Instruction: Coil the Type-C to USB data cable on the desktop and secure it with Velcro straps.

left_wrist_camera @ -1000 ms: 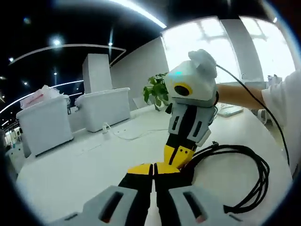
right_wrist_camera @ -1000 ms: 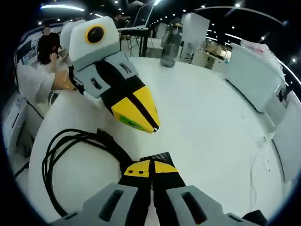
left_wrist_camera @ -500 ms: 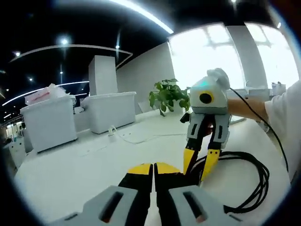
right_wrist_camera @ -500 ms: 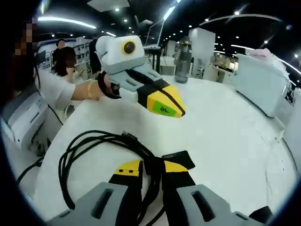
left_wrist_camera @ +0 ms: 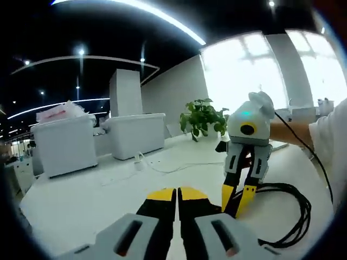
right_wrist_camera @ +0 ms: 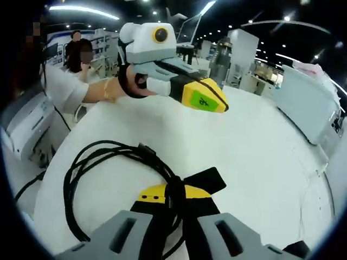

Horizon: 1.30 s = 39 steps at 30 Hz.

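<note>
two white plastic lidded bins (left_wrist_camera: 97, 142) stand side by side at the far edge of the white tabletop (left_wrist_camera: 81, 200). a leafy green potted plant (left_wrist_camera: 203, 116) sits just right of the bins, a thin white cord (left_wrist_camera: 162, 168) trailing on the tabletop before them.
</note>
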Available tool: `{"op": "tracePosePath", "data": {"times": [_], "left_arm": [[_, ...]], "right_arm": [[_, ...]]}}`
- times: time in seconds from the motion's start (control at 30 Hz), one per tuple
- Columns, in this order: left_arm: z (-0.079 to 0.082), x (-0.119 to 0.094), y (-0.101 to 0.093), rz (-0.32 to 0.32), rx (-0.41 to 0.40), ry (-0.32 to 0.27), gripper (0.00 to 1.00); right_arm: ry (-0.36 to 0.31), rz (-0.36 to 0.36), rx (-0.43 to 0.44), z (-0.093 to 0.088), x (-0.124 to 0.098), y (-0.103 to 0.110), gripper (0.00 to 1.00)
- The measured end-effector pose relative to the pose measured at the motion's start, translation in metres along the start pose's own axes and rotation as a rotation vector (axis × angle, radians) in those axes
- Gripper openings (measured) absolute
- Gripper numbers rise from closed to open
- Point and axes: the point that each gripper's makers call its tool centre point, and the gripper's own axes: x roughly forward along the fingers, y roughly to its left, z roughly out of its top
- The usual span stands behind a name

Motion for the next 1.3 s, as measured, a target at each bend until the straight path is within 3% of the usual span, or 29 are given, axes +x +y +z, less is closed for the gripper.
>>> {"op": "tracePosePath", "data": {"times": [0.17, 0.3, 0.43, 0.57, 0.8, 0.97, 1.13, 1.3], "left_arm": [[0.027, -0.02, 0.036, 0.114, -0.051, -0.107, 0.08], [0.042, -0.039, 0.067, 0.219, -0.075, -0.181, 0.09], [0.051, -0.055, 0.093, 0.328, -0.047, -0.213, 0.1], [0.056, -0.07, 0.112, 0.418, -0.017, -0.226, 0.2], [0.053, -0.08, 0.131, 0.495, -0.026, -0.236, 0.2], [0.043, -0.075, 0.133, 0.497, -0.047, -0.214, 0.2], [0.029, -0.071, 0.134, 0.511, -0.028, -0.166, 0.2], [0.018, -0.068, 0.137, 0.522, -0.051, -0.15, 0.2]], "right_arm": [[-0.026, -0.027, 0.003, 0.004, 0.001, -0.006, 0.06], [-0.12, -0.112, 0.046, 0.022, -0.004, -0.027, 0.06], [-0.179, -0.209, 0.094, 0.037, -0.007, -0.056, 0.06], [-0.218, -0.286, 0.139, 0.051, 0.001, -0.086, 0.06], [-0.261, -0.449, 0.262, 0.078, 0.029, -0.148, 0.06], [-0.266, -0.524, 0.391, 0.089, 0.062, -0.187, 0.06], [-0.274, -0.559, 0.462, 0.089, 0.094, -0.207, 0.06], [-0.366, -0.577, 0.616, 0.085, 0.109, -0.218, 0.09]]}}
